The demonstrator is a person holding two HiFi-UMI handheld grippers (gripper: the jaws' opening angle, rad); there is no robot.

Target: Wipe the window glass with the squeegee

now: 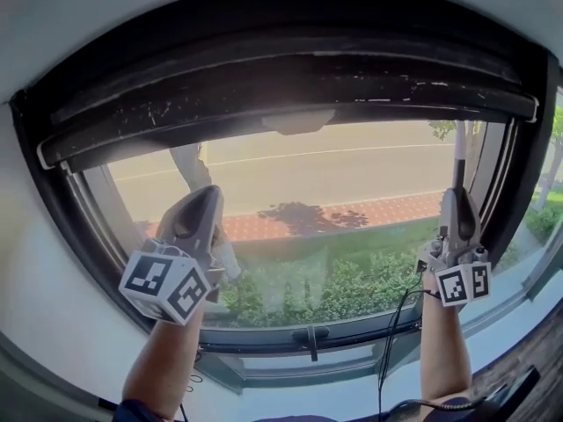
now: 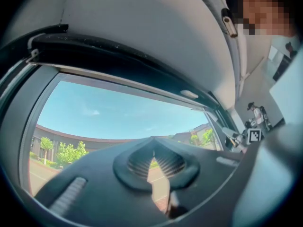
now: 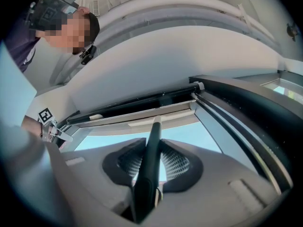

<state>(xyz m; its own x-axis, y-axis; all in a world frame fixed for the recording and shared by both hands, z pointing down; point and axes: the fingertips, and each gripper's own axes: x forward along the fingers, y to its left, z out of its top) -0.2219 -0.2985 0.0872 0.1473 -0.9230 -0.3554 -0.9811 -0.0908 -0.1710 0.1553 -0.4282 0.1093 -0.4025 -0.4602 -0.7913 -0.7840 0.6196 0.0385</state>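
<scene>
The window glass (image 1: 334, 200) fills the head view, with a road and shrubs outside. My right gripper (image 1: 459, 196) is raised at the glass's right side, shut on the squeegee's dark handle (image 1: 459, 152). In the right gripper view the handle (image 3: 150, 164) runs up between the jaws of the right gripper (image 3: 154, 161) to a pale blade (image 3: 158, 122) lying against the top of the glass. My left gripper (image 1: 204, 199) is held up at the left of the glass. In its own view the left gripper (image 2: 152, 157) is shut with nothing between the pads.
A dark window frame (image 1: 290, 77) runs above the glass, with a side post (image 1: 519, 165) at the right. A latch (image 1: 310, 337) sits on the lower rail. A cable (image 1: 391, 341) hangs from the right gripper. White wall (image 1: 53, 306) surrounds the opening.
</scene>
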